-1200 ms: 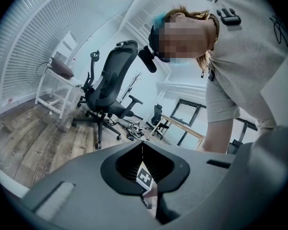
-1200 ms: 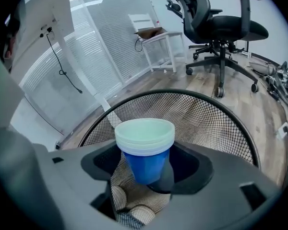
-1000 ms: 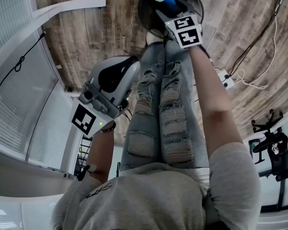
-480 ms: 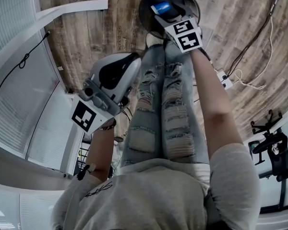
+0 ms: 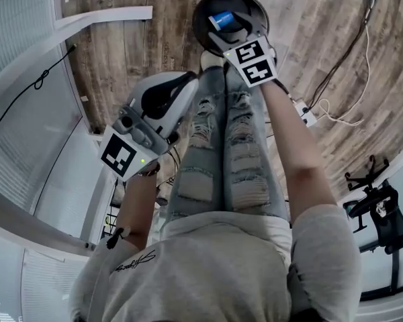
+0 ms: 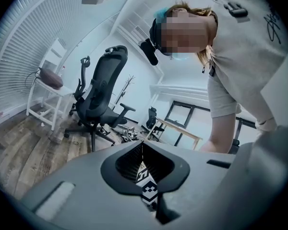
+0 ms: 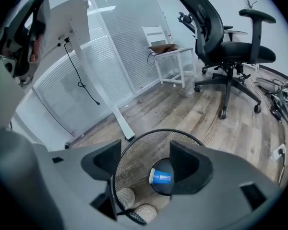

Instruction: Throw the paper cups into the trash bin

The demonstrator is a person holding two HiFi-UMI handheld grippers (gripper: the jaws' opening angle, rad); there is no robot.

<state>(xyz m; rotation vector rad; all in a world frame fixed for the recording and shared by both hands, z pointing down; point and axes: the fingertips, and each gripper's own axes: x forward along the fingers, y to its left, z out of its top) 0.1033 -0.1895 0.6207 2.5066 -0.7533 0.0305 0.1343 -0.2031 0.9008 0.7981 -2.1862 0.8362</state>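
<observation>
Left tongs (image 6: 143, 150) pressed together (office chair (image 6: 102, 92) stands behind).
</observation>
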